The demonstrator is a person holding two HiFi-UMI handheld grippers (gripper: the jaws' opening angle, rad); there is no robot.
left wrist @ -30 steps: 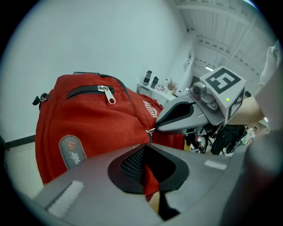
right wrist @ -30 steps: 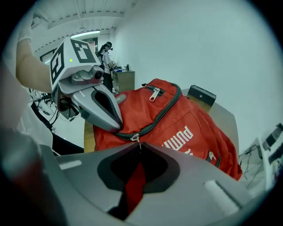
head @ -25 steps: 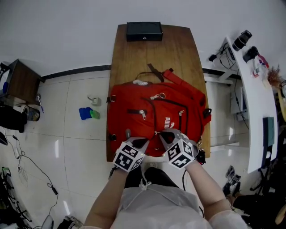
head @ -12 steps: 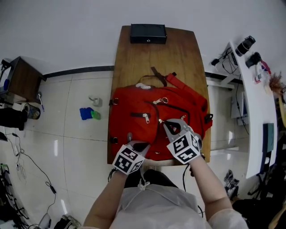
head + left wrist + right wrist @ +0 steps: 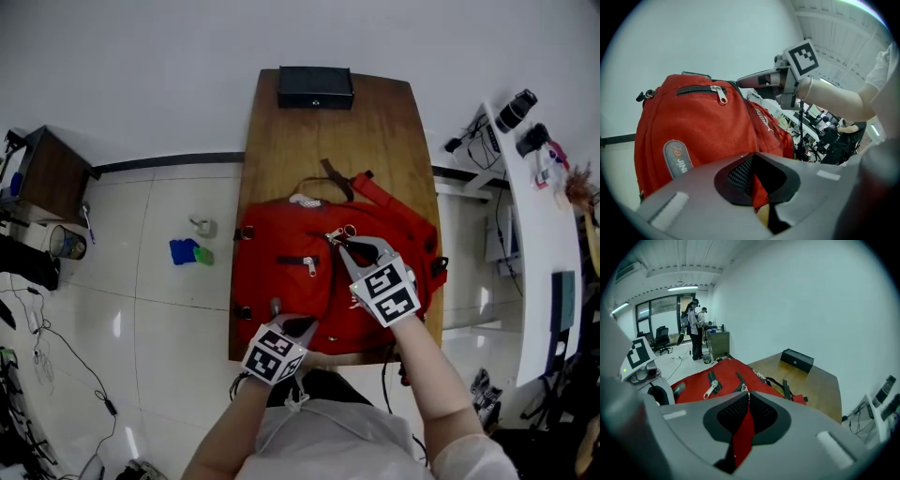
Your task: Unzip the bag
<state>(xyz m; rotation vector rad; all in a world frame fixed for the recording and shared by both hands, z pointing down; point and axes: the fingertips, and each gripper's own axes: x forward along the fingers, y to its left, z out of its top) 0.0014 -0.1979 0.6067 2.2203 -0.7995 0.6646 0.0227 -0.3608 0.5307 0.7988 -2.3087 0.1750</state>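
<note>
A red backpack point(image 5: 300, 291) lies flat on the wooden table point(image 5: 319, 131), with its handle at the far side. My left gripper point(image 5: 286, 324) is at the bag's near edge, shut on a fold of its red fabric point(image 5: 760, 187). My right gripper point(image 5: 339, 240) is over the middle of the bag, its tips closed on a metal zipper pull point(image 5: 743, 389) of the curved main zipper. The left gripper view shows the backpack point(image 5: 703, 131) with a front pocket zipper point(image 5: 723, 96) zipped and the right gripper point(image 5: 747, 82) above it. The right gripper view shows the left gripper point(image 5: 640, 362).
A black box point(image 5: 315, 86) sits at the table's far end. Blue and green items point(image 5: 187, 251) lie on the floor at left. A white desk point(image 5: 539, 187) with cameras stands at right, a dark cabinet point(image 5: 47, 173) at left. People point(image 5: 693, 326) stand far off.
My right gripper has travelled from the bag's near edge up toward its middle along the zipper line. The left gripper has stayed at the near edge.
</note>
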